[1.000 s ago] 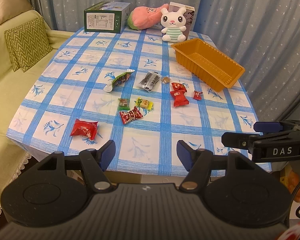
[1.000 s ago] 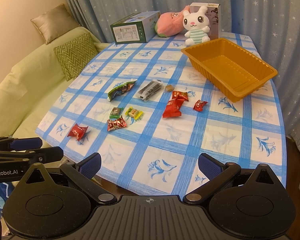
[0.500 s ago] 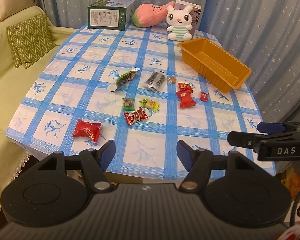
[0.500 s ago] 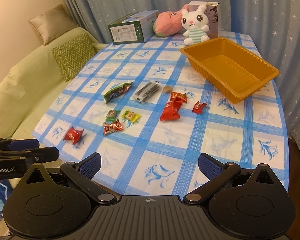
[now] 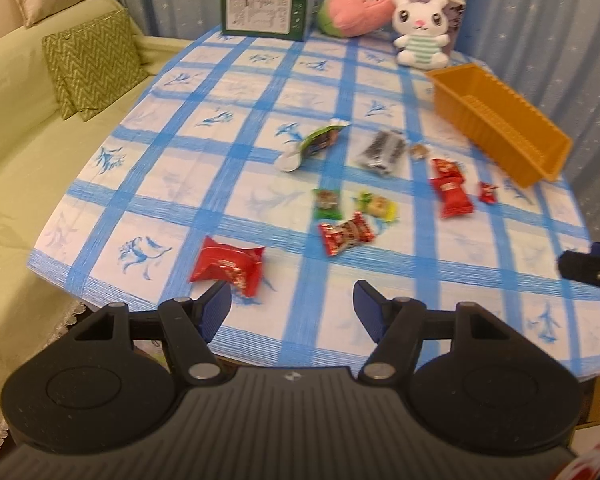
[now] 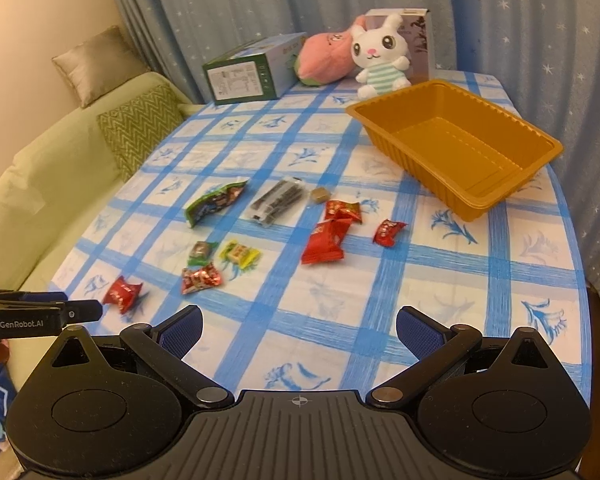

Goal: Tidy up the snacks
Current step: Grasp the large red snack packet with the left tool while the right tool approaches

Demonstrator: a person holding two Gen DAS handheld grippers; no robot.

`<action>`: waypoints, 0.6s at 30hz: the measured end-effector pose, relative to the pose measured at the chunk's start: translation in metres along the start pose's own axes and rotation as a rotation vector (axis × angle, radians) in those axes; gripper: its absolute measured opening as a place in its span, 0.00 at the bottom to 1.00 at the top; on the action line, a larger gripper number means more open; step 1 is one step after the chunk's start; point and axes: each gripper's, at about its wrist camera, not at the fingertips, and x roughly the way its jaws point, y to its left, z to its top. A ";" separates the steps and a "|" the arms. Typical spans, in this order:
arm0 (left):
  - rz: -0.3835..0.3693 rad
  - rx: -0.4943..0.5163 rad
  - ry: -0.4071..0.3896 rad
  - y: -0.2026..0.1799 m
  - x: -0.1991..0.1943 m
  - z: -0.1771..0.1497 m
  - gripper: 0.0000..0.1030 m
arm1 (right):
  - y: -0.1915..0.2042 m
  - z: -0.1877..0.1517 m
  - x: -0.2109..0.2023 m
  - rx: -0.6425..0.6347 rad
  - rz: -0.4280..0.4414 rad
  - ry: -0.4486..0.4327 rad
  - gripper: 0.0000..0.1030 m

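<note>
Jaws apart, checked tablecloth (image 6: 340,320); curtains (image 6: 260,0) seemingly behind

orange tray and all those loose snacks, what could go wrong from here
1. The red packet nearest the left gripper lies close to the table's front edge; a clumsy grab could push it off.
2. The two red packets near the middle overlap, so the right gripper may lift one and drag the other.
3. The orange tray sits near the table's right edge; a hard drop could nudge it over.
</note>
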 end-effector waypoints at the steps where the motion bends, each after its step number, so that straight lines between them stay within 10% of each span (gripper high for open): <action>1: 0.003 -0.005 0.005 0.002 0.004 0.001 0.63 | -0.002 0.001 0.002 0.003 -0.003 -0.003 1.00; 18: 0.038 -0.051 0.072 0.018 0.067 0.006 0.63 | -0.036 0.014 0.038 0.057 -0.086 0.002 1.00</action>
